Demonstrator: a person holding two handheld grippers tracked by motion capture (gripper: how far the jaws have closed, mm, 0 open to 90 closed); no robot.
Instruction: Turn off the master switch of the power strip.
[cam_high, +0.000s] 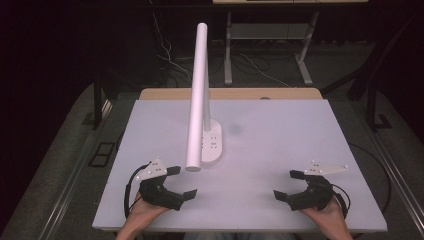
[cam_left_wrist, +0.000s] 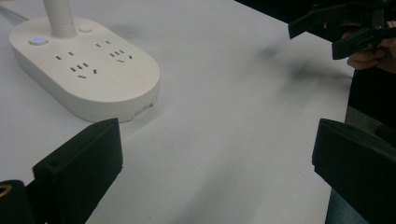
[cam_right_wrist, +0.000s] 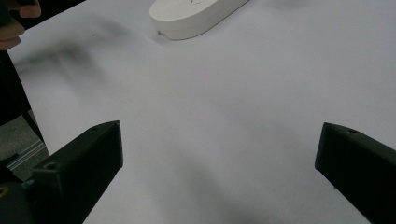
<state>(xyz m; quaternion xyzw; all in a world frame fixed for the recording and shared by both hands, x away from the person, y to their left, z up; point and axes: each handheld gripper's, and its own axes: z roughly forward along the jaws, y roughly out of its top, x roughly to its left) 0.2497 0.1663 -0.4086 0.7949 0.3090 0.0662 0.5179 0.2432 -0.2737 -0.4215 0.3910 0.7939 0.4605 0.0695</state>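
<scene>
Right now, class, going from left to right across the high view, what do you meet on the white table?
left gripper → white lamp base with sockets → right gripper

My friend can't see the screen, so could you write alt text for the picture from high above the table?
A white desk lamp with sockets in its oval base stands on a white table, its long tube head reaching toward the camera. Near the table's front edge, a person's hands hold two black grippers, left gripper and right gripper, both open and empty.
</scene>
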